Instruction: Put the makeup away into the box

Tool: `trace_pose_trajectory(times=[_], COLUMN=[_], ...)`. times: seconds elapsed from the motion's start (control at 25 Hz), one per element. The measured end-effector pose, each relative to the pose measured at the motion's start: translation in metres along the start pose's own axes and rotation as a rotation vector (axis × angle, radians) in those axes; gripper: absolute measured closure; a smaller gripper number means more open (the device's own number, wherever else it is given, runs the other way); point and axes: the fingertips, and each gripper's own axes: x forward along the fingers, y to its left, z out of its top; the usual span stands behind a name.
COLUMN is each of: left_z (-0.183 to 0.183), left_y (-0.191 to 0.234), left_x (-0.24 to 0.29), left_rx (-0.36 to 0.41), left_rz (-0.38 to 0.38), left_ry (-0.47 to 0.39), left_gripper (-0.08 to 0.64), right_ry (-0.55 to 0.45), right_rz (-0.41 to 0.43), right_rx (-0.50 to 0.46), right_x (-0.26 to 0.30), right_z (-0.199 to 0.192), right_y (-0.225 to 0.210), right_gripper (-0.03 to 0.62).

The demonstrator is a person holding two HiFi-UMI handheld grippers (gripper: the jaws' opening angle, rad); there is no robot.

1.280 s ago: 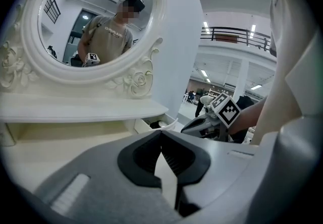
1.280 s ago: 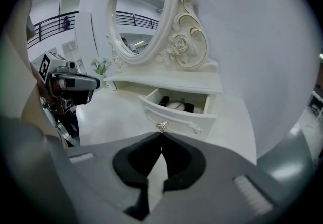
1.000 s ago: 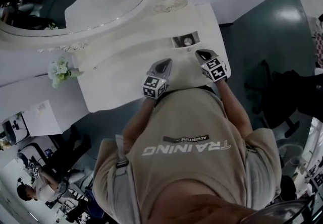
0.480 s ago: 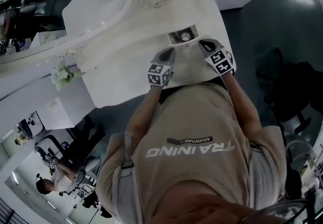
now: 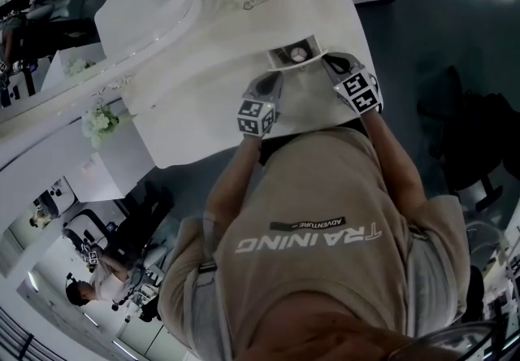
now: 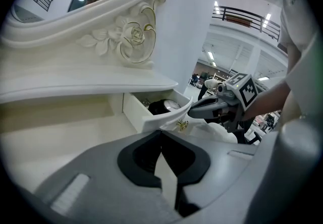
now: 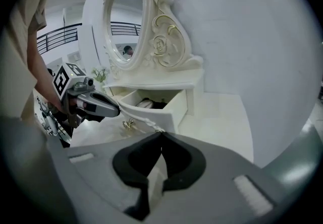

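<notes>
Step in hand, as I judge it: shutting the drawer, which I take for the box. The makeup looks to be inside already.

Layout. The table [image 5: 195, 128] is white, with an oval mirror [image 5: 122, 10] behind it. The drawer [image 6: 151, 117] stands pulled out from under the shelf below the mirror. In it lies a dark round case with a pale lid, the makeup [image 6: 164, 106], toward the front. Anything else in there is too small to tell. A brass knob [image 6: 181, 125] sits on the drawer front.

To do it well:
- Press on the flat front, one tong tip on each side of the knob and level with each other, so the drawer runs straight and doesn't jam.
- Push slowly, since the case lies loose and could slide or knock the back wall.
- Keep the tips off the knob — it looks as if it dangles and would give no firm purchase.

Pose. The left gripper [image 5: 271, 84] and right gripper [image 5: 331, 64] both reach forward and slope down over the tabletop. One sits at each side of the drawer front, near it, though I cannot confirm contact. The left tongs are closed tip to tip with nothing between them. The right tongs are the same, closed and empty. The forearms run out from the body, roughly parallel.
</notes>
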Motion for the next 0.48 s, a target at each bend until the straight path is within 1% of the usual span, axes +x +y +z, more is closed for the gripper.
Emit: trace_pose_trajectory(times=[0.12,0.32,0.48], left_z=[0.002,0.014,0.019], left_y=[0.002,0.013,0.018], left_x=[0.004,0.005,0.009], left_rx=[-0.005,-0.031,-0.039], left_rz=[0.004,0.049,0.060], left_ry=[0.005,-0.020,-0.015], left_gripper=[0.560,0.560,0.560], right_ry=[0.014,0.039,0.052], right_rz=[0.008,0.010,0.019], right_rx=[0.000,-0.011,-0.032], right_x=[0.002,0.012,0.016], right_z=[0.003,0.012,0.016], right_y=[-0.005,-0.011,-0.017], right_gripper=[0.589,0.589,0.589])
